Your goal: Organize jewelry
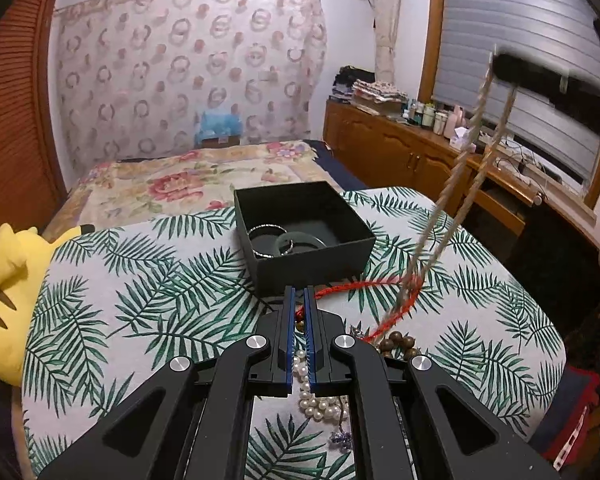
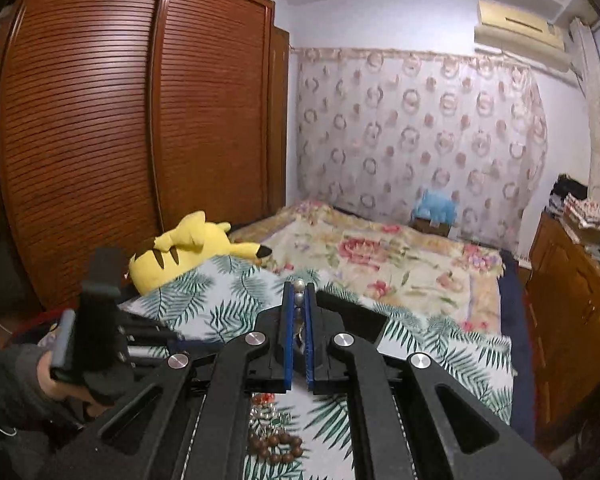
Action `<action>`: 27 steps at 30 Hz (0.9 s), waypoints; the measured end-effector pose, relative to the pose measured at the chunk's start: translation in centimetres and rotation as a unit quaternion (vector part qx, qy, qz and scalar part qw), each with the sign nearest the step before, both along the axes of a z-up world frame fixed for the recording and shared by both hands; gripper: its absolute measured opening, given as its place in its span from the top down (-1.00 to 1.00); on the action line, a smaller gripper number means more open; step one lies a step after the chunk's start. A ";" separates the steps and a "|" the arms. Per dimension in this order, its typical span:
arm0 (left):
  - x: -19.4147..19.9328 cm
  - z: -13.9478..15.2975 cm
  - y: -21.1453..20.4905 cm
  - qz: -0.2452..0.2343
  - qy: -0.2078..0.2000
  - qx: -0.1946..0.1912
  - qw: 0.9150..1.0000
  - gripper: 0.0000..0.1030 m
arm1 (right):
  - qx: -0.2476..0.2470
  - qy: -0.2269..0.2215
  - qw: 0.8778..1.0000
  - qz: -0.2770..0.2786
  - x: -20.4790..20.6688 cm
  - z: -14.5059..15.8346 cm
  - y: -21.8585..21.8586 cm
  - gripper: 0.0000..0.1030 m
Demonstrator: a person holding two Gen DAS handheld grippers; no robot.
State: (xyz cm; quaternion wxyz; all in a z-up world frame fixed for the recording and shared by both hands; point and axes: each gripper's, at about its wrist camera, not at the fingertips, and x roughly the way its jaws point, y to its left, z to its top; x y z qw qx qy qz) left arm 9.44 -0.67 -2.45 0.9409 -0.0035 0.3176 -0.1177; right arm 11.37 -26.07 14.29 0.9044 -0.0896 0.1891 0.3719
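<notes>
An open black box (image 1: pixel 304 232) stands on the leaf-print table (image 1: pixel 140 280) and holds silver bangles (image 1: pixel 266 240) and a green bangle (image 1: pixel 300 242). My left gripper (image 1: pixel 299 292) is shut on a red cord (image 1: pixel 356 288) just in front of the box. A white pearl strand (image 1: pixel 316 396) and brown wooden beads (image 1: pixel 400 344) lie under it. My right gripper (image 2: pixel 299 290) is raised and shut on a silver bead necklace (image 2: pixel 299 294), whose pale strand (image 1: pixel 464 168) hangs down to the table in the left wrist view. Wooden beads (image 2: pixel 276 446) lie below it.
A yellow plush toy (image 1: pixel 8 300) lies at the table's left edge. A bed with a floral cover (image 1: pixel 204 176) is behind the table. A wooden dresser (image 1: pixel 400 152) with bottles stands at the right. A wooden wardrobe (image 2: pixel 140 120) stands at the left.
</notes>
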 end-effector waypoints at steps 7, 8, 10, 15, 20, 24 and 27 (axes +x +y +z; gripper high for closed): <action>0.3 -0.2 -0.4 -0.007 0.006 -0.001 1.000 0.93 | 0.010 -0.026 1.000 -0.004 0.1 3.2 -0.1 0.90; 0.4 -0.1 -0.4 -0.008 0.005 -0.001 1.000 0.93 | 0.009 -0.031 0.999 -0.007 0.1 3.5 -0.2 0.90; 0.5 0.0 -0.6 -0.012 0.006 -0.002 1.000 0.93 | 0.013 -0.034 0.999 -0.010 0.4 4.2 -0.2 0.90; 0.6 0.3 -0.9 -0.021 0.004 -0.003 1.000 0.93 | 0.007 -0.038 0.999 -0.014 1.1 4.8 0.2 0.90; 1.1 0.9 -0.7 -0.020 -0.002 -0.004 1.000 0.93 | -0.001 -0.040 0.999 -0.024 1.9 5.1 0.4 0.90; 1.8 2.1 -0.4 -0.018 -0.016 -0.002 1.000 0.93 | -0.004 -0.032 0.999 -0.032 3.3 5.0 0.6 0.90; 2.5 3.0 -0.1 -0.015 -0.026 0.002 1.000 0.93 | -0.011 -0.027 0.999 -0.034 4.6 4.6 1.3 0.90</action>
